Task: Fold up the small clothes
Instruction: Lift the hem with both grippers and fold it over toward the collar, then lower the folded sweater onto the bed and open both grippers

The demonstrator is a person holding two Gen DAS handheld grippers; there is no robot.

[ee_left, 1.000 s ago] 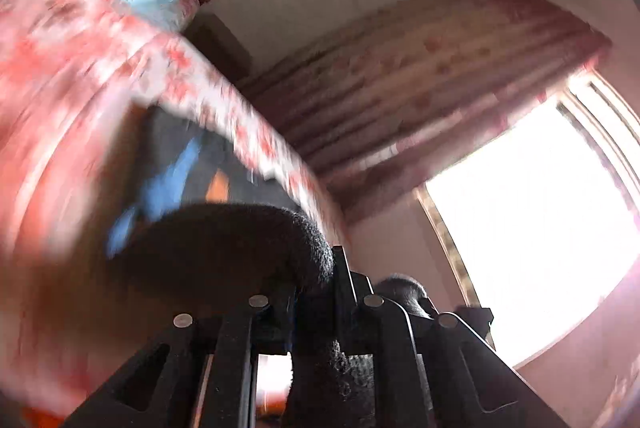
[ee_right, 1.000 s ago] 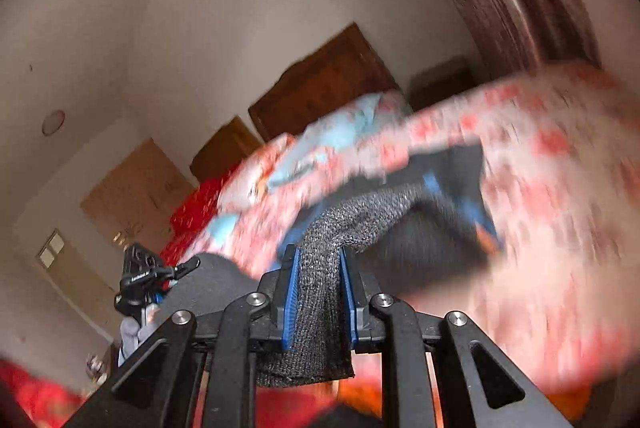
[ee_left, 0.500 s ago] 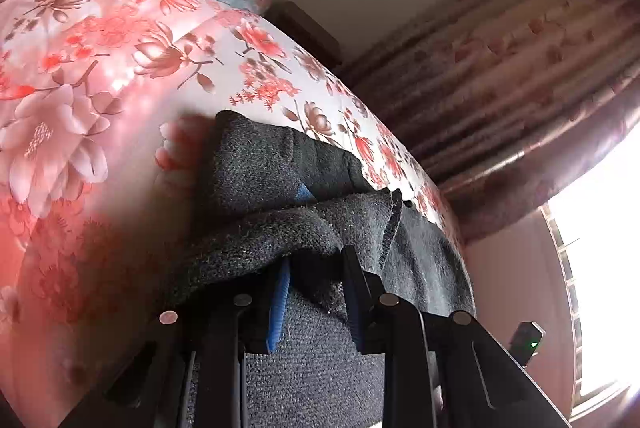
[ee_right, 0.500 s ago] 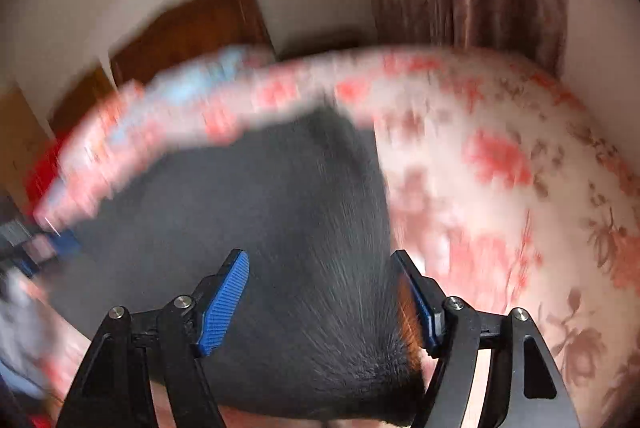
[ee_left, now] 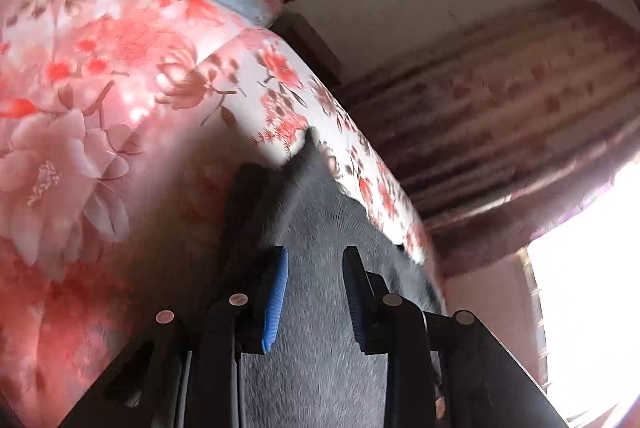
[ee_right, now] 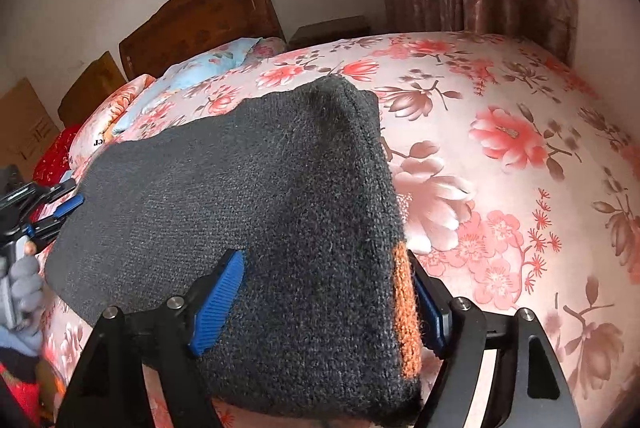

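Wide apart, the blue-padded jaws of the right gripper (ee_right: pixel 322 298) straddle the near end of a dark knitted garment (ee_right: pixel 240 196) with an orange strip, gripping nothing. At its left edge the left gripper (ee_left: pixel 314 298), held by a gloved hand (ee_right: pixel 24 284), has just been opening; its jaws stand narrowly parted over the knit, pads clear of it. Spread flat, the garment lies on the floral bedspread (ee_right: pixel 500 148), near the bed's front edge.

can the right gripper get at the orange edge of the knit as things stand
Probably yes: the right gripper is open over the knit, which lies flat on the bed, and the orange edge sits beside its right-hand finger with nothing covering it.
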